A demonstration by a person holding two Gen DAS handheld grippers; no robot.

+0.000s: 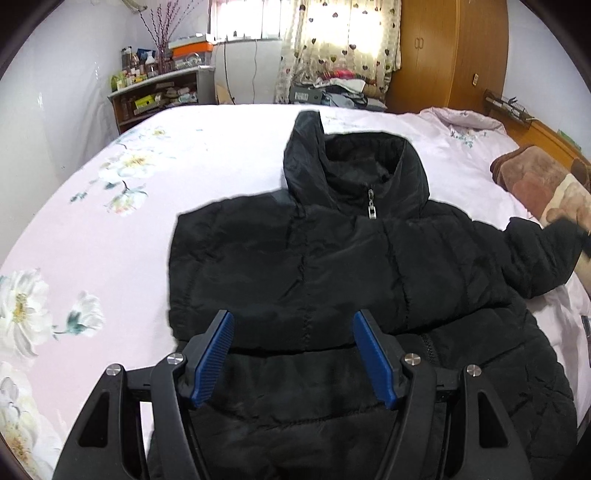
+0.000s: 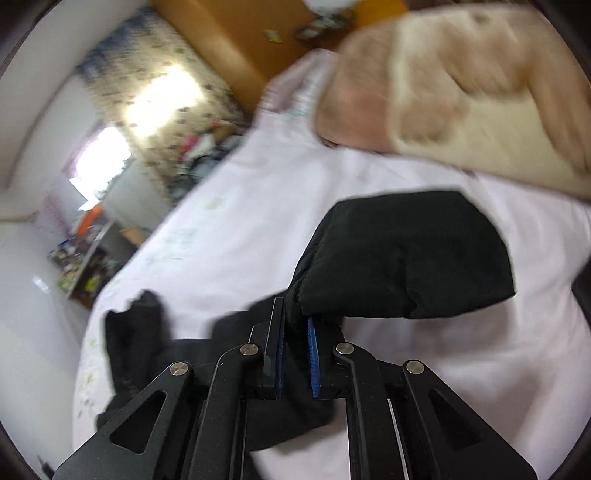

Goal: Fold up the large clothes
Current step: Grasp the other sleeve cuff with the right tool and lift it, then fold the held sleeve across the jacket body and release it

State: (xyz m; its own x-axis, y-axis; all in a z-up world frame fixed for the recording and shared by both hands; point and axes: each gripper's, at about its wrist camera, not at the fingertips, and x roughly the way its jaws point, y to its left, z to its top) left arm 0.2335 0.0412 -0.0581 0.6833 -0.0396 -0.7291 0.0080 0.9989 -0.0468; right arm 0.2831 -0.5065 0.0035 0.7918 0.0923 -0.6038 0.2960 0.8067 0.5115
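A black hooded puffer jacket (image 1: 332, 266) lies front up on the pink floral bed sheet (image 1: 110, 229), hood toward the far side, its left sleeve folded across the chest. My left gripper (image 1: 293, 343) is open just above the jacket's lower front, holding nothing. In the right wrist view my right gripper (image 2: 295, 332) is shut on the jacket's other sleeve (image 2: 406, 258) and holds its cuff end lifted off the sheet (image 2: 258, 221). That raised sleeve also shows at the right edge of the left wrist view (image 1: 543, 254). The right wrist view is motion-blurred.
A beige and brown plush blanket (image 1: 546, 184) lies at the bed's right side, also in the right wrist view (image 2: 461, 85). A wooden headboard (image 1: 546, 133), a wardrobe (image 1: 443, 55), a cluttered shelf (image 1: 159, 92) and a curtained window (image 1: 332, 33) stand beyond the bed.
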